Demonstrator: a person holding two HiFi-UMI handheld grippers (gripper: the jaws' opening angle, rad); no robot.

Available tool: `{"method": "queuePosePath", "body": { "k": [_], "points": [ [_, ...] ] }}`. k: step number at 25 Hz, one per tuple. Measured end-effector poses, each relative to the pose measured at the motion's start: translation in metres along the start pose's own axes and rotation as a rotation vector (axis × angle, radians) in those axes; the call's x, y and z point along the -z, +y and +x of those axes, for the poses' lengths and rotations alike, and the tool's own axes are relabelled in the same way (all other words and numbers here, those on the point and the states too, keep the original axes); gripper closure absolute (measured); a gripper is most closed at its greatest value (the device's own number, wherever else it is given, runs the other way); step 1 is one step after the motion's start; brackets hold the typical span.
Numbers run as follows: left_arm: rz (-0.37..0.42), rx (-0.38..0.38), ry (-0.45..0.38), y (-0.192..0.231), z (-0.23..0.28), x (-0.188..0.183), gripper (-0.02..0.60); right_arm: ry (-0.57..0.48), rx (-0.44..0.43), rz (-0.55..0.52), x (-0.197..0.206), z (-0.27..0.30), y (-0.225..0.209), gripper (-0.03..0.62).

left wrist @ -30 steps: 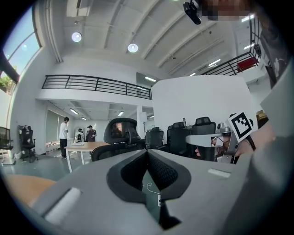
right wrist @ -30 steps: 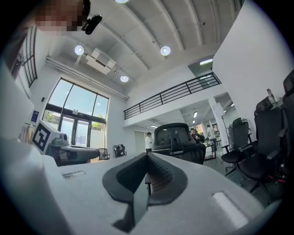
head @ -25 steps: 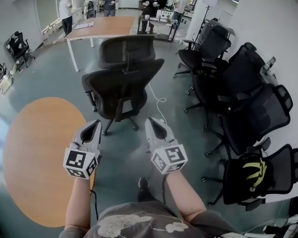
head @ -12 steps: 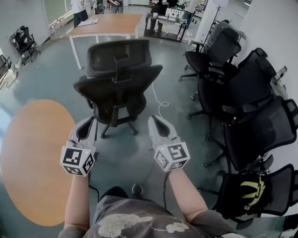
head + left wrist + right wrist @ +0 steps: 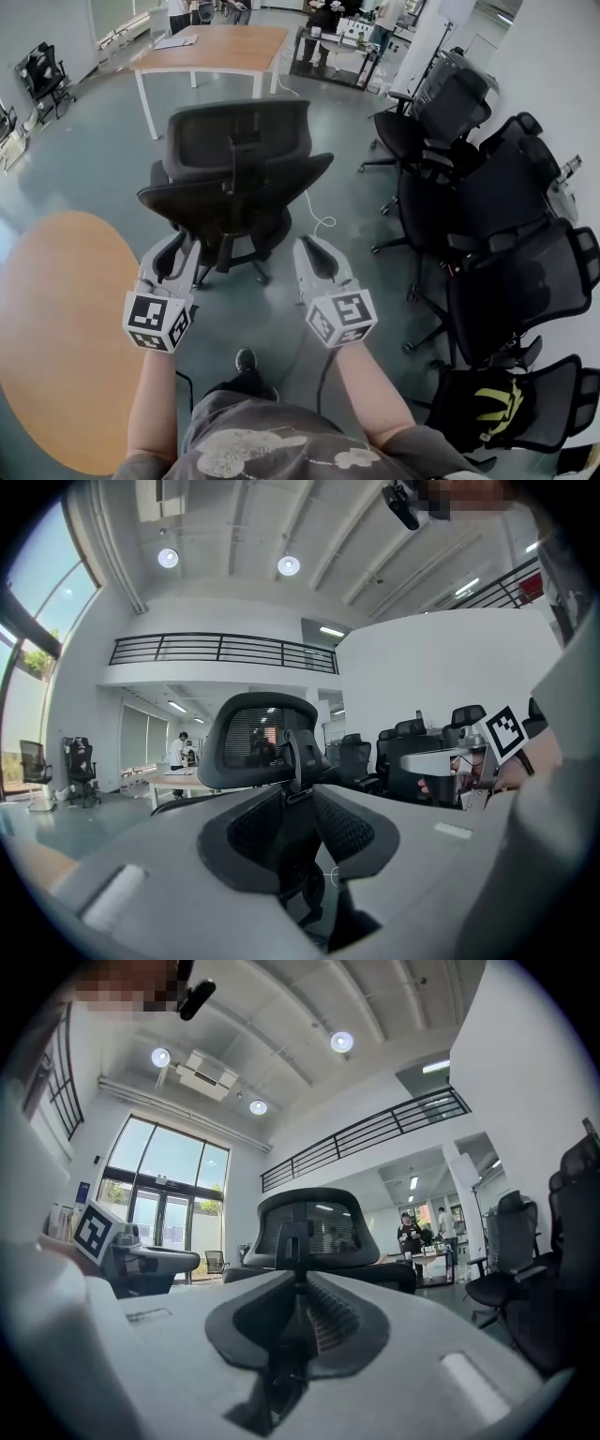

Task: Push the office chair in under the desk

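Shining grey floor [image 5: 94, 159], wooden desk [image 5: 225, 47] beyond.

Black office chair [image 5: 234, 141] (upright) well apart from desk [image 5: 225, 49].

I am nearer the office chair [image 5: 234, 178] now: my left gripper [image 5: 174, 246] and right gripper [image 5: 306, 247] reach close behind its seat. My left jaws have just been opening a little, my right jaws barely; nothing sits between either pair.
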State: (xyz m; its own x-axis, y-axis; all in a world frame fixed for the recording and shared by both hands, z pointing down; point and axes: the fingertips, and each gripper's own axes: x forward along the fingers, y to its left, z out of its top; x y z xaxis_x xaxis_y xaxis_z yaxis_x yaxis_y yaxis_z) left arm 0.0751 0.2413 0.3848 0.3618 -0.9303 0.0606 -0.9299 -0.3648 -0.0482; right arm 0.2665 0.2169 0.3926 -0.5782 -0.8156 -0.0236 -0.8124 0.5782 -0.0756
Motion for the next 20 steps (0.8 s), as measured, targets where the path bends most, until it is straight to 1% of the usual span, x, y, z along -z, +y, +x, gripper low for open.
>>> {"method": "queuePosePath", "body": {
  "k": [1, 3, 9, 12, 14, 17, 20],
  "points": [
    [0.009, 0.005, 0.001, 0.004, 0.007, 0.000, 0.469, 0.004, -0.001, -0.001, -0.001, 0.009, -0.004, 0.554],
    [0.024, 0.005, 0.011, 0.012, 0.020, 0.003, 0.444, 0.011, 0.003, -0.004, -0.001, 0.029, -0.011, 0.546],
    [0.013, -0.043, 0.039, 0.052, 0.050, 0.010, 0.351, 0.006, 0.035, -0.024, -0.008, 0.081, -0.030, 0.485],
    [0.051, -0.053, 0.052, 0.066, 0.061, 0.011, 0.316, 0.030, 0.063, -0.066, -0.005, 0.093, -0.047, 0.453],
    [0.060, -0.058, 0.055, 0.073, 0.068, 0.011, 0.309, 0.047, 0.074, -0.078, -0.001, 0.098, -0.059, 0.447],
    [0.047, -0.082, 0.068, 0.078, 0.076, 0.015, 0.305, 0.071, 0.070, -0.082, 0.005, 0.109, -0.072, 0.433],
    [0.067, -0.113, 0.092, 0.082, 0.086, 0.019, 0.280, 0.089, 0.055, -0.149, 0.009, 0.126, -0.084, 0.414]
  ]
}}
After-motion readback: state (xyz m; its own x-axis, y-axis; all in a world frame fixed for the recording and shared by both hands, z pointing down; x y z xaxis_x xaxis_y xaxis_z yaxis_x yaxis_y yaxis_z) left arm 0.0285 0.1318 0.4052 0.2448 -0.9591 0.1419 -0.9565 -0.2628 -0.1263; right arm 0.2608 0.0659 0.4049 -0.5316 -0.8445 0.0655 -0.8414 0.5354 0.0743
